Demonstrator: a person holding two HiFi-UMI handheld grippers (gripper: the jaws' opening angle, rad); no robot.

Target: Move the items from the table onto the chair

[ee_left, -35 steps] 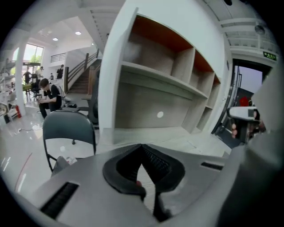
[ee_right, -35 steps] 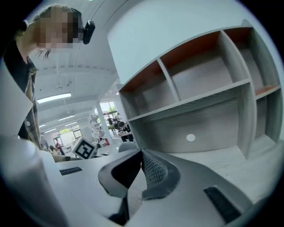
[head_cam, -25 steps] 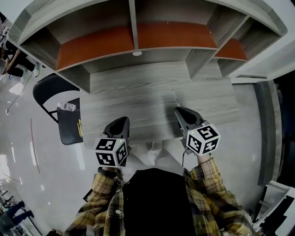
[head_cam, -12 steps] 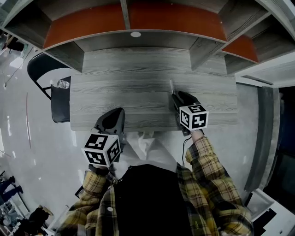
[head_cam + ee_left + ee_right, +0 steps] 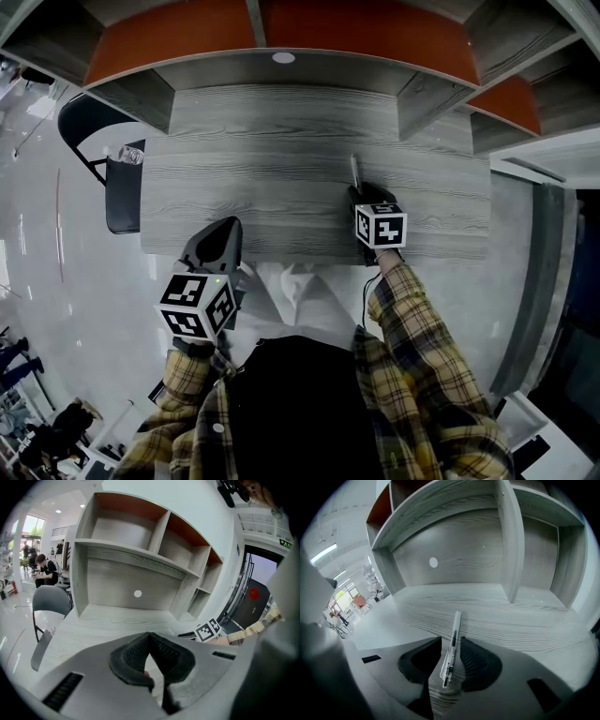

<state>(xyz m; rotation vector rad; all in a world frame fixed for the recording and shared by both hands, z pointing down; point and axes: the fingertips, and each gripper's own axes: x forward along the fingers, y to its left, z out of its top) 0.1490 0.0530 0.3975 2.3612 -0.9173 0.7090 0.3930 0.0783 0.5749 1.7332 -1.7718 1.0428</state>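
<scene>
Beside table (image 5: 262,178), chair (image 5: 122,202) with perhaps bottle (image 5: 124,154)

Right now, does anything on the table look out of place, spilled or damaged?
Nothing stands out. A pen lies flat on the table, intact, between the jaws of the right gripper, which have just been opening and do not press on it.
</scene>
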